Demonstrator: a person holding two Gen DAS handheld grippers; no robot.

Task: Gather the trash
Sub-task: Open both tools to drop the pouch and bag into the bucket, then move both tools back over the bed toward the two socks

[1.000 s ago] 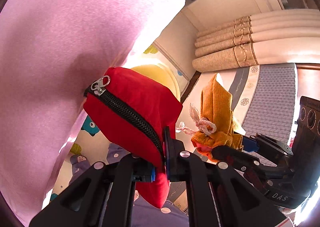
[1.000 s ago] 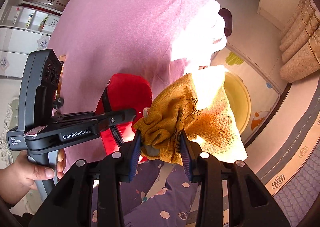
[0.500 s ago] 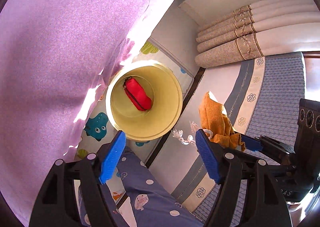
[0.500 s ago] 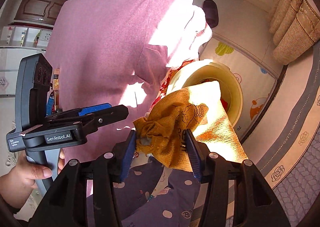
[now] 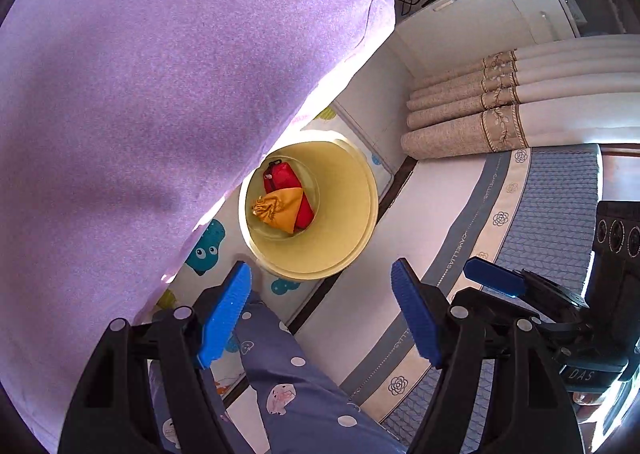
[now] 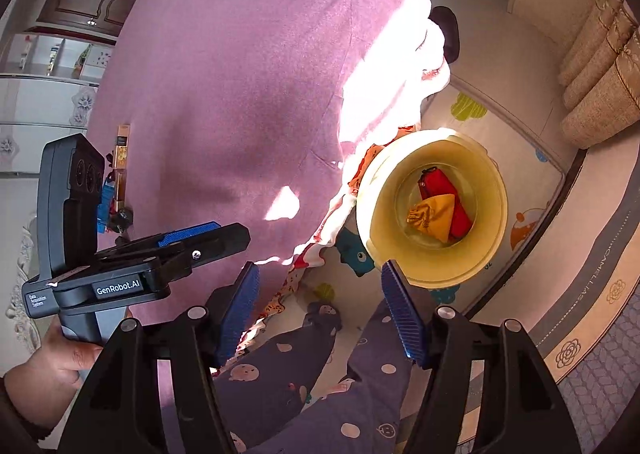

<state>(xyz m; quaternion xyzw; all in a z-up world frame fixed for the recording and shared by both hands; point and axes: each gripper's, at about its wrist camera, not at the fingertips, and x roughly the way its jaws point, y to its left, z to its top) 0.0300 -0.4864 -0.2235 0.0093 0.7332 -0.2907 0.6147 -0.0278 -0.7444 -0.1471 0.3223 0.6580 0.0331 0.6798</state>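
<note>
A yellow bin (image 5: 352, 222) (image 6: 492, 214) stands on the floor below both grippers. A red zip pouch (image 5: 282, 178) (image 6: 438, 180) lies at its bottom. An orange drawstring pouch (image 5: 280, 208) (image 6: 434, 216) lies on top of the red one. My left gripper (image 5: 320, 310) is open and empty, high above the bin. My right gripper (image 6: 320, 306) is open and empty, also high above the bin. The right gripper also shows at the right edge of the left wrist view (image 5: 496, 278), and the left gripper shows at the left of the right wrist view (image 6: 192, 234).
The person's pink top (image 5: 160, 94) (image 6: 240, 102) fills the left of both views, with patterned purple trousers (image 5: 304, 386) below. The bin stands on a cartoon play mat (image 6: 532, 178). A grey patterned rug (image 5: 552, 222) and beige curtains (image 5: 500, 118) lie to the right.
The left gripper let go of the red pouch, which fell into the bin. The right gripper then opened and the orange pouch dropped onto the red one. Both grippers rose.
</note>
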